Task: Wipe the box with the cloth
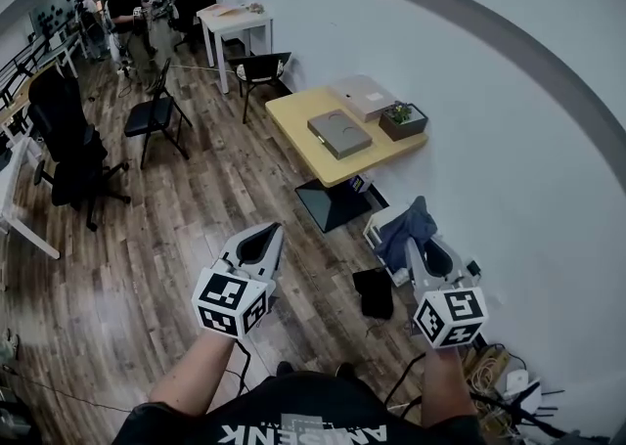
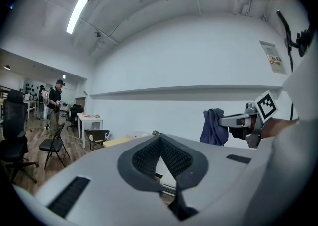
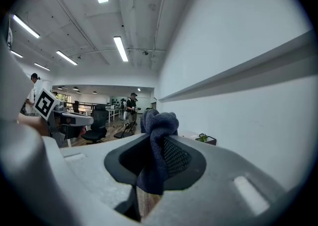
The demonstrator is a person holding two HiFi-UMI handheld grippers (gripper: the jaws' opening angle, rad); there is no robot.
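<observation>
Cloth (image 1: pixel 408 226): dark blue, bunched, pinched in the right claw (image 1: pixel 430 255), lower right of the head view. The right gripper view shows it clamped between the pads, a knot of fabric sticking up past the tips and a tail hanging down between the jaws. The left gripper view shows the same thing from the side: cloth drooping off the front of the right claw, centre right of frame

Grey box (image 1: pixel 339 133): flat, lying on the yellow desk (image 1: pixel 291 118), upper centre of the head view, well apart from both claws and from the cloth. A beige box (image 1: pixel 364 97) lies just beside it, toward the wall. Potted plant (image 1: pixel 402 118) sits at the desk's right end, near both boxes

Left claw (image 1: pixel 262 238): lower centre-left of the head view, clenched, pad tips meeting, nothing between them. Held in the air over the wooden floor (image 1: pixel 166 238), apart from the right claw

Rest: white wall (image 1: pixel 469 120) fills the right side. Black folding chair (image 1: pixel 156 115) and black office chair (image 1: pixel 68 140) at left. White table (image 1: pixel 233 24) at top centre. Person standing (image 1: pixel 127 8) at upper left. Cables (image 1: pixel 489 375) on the floor at lower right
</observation>
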